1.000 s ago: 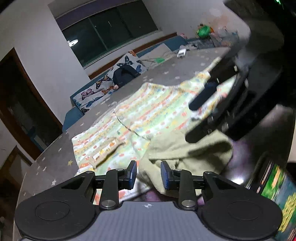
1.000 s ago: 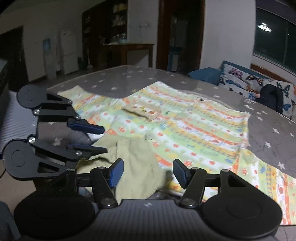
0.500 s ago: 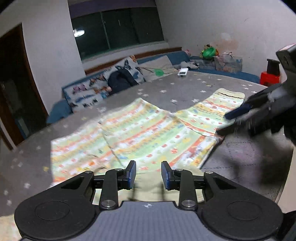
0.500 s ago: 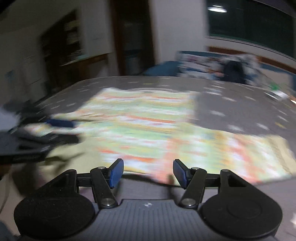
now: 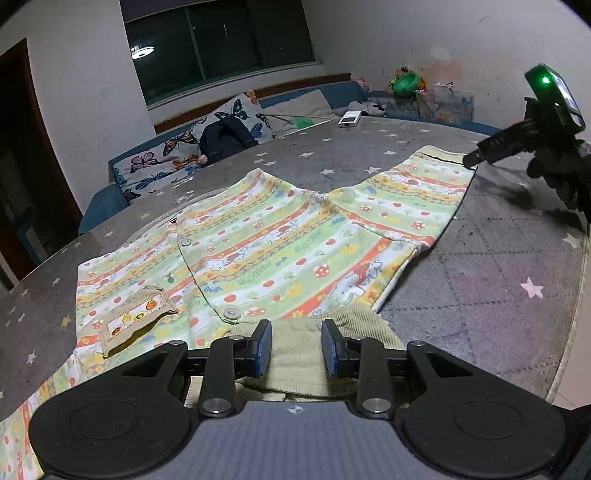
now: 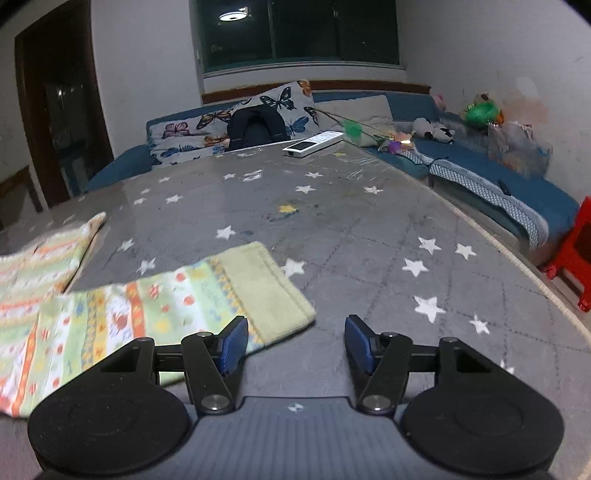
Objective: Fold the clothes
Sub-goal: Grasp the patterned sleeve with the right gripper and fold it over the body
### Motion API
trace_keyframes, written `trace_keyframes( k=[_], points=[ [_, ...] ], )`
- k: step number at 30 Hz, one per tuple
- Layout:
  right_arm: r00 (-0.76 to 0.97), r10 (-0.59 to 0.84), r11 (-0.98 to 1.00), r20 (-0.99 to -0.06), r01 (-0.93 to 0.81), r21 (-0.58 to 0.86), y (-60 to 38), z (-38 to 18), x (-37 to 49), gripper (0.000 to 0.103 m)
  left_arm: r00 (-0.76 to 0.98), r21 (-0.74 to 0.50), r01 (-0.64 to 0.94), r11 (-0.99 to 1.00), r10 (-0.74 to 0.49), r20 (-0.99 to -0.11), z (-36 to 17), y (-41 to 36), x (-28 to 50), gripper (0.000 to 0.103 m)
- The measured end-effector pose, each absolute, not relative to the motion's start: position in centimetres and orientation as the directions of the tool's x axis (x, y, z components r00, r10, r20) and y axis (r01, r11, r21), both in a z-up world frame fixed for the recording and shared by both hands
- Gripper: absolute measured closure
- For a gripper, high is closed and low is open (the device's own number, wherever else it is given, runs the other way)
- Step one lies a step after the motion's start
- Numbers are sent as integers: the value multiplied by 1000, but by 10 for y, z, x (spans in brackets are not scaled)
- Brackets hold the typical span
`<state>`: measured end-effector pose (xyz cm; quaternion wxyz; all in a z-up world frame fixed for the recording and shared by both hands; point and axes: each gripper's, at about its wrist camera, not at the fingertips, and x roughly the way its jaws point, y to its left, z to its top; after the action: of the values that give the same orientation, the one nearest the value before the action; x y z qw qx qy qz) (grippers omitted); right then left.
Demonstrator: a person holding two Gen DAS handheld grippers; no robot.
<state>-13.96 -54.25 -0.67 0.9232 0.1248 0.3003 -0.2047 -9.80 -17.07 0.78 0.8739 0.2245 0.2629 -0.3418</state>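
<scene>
I see the striped pyjama top (image 5: 280, 254) spread flat on the star-patterned table (image 5: 498, 258). My left gripper (image 5: 295, 347) hangs over its ribbed hem, jaws apart; my right gripper (image 6: 293, 345), jaws wide, hovers beside the sleeve cuff (image 6: 258, 284).

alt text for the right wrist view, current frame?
The right tongs hang open just above a grey star-printed table cover, beside the pale green cuff of a striped, patterned garment lying flat at left. Behind the table are a blue sofa with a butterfly pillow and a dark window.
</scene>
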Motion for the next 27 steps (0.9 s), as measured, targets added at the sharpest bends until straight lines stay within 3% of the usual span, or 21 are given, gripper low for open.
trace_keyframes(
  k=[3, 6, 8, 10, 19, 27],
  points=[
    [733, -310, 891, -605, 446, 84, -542, -10, -131, 47, 629, 212, 713, 668, -477, -614, 8, -171, -98, 70],
    [736, -309, 897, -602, 435, 72, -540, -9, -127, 65, 629, 208, 711, 671, -477, -613, 7, -171, -98, 70],
    [741, -292, 900, -604, 426, 88, -539, -7, -126, 87, 630, 208, 711, 672, -477, -613, 7, -170, -99, 70],
    [746, -272, 901, -607, 419, 111, -537, -4, -124, 94, 630, 207, 711, 672, -477, -613, 6, -170, -100, 70],
    [872, -98, 921, -479, 263, 289, -503, 51, -132, 95, 640, 181, 697, 694, -488, -593, 9, -160, -100, 69],
    [937, 186, 895, -296, -37, 444, -432, 116, -115, 95, 652, 157, 680, 716, -492, -577, 14, -148, -99, 68]
  ],
)
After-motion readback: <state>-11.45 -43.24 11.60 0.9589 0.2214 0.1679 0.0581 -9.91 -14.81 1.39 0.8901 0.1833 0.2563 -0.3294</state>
